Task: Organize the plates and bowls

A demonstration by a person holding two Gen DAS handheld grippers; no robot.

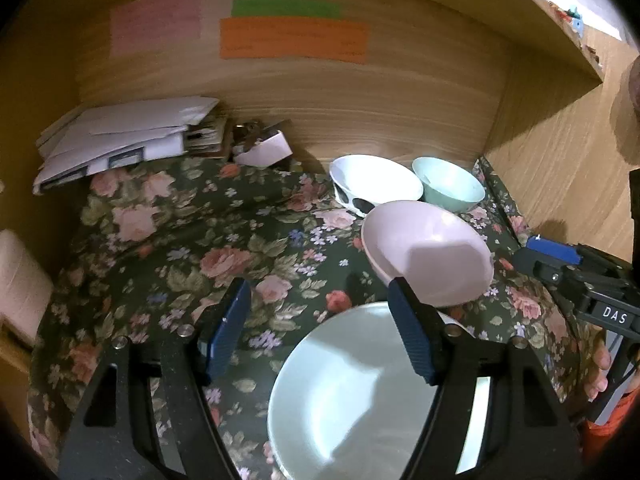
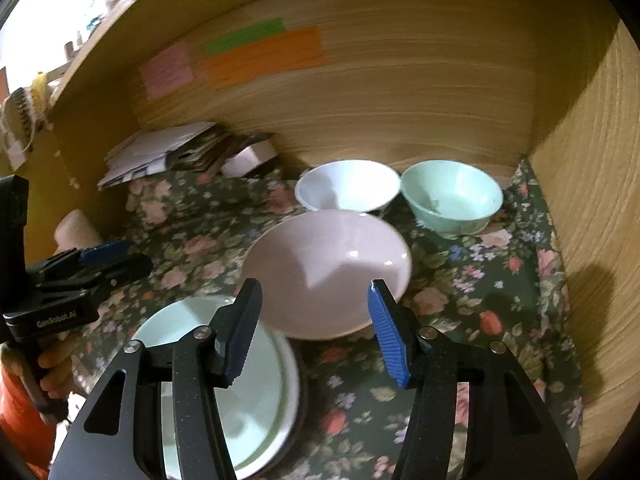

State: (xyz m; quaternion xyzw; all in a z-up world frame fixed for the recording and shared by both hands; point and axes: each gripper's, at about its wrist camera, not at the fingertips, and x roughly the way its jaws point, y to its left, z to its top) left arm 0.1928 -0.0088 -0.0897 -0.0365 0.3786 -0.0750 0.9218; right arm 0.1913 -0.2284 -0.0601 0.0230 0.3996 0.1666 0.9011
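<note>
Plates sit nearest: the pale green plate [image 1: 352, 392] lies flat on the floral cloth [image 1: 168, 264], right under the left gripper [image 1: 320, 328], with another plate's rim showing beneath its far edge. That gripper's jaws stand apart with nothing between the pads; its right-hand pad merely overlaps the plate in the view. In the right wrist view the right gripper [image 2: 316, 332] is likewise parted and empty, the same green plate below and to its left, and the pink bowl [image 2: 326, 272] just ahead of its fingertips, apart from them.

Beyond the pink bowl, against the wooden back wall, stand the white bowl [image 2: 348, 186] and, to its right, the mint bowl [image 2: 452, 196], close beside each other.

Judging from this, the pink bowl's near rim appears to overlap the plates' far edge, though I cannot tell whether it rests on them. If it does, shifting the plates could tip or slide it. The loose, wrinkled cloth could also bunch and drag neighbouring dishes when anything is pushed along it.
</note>
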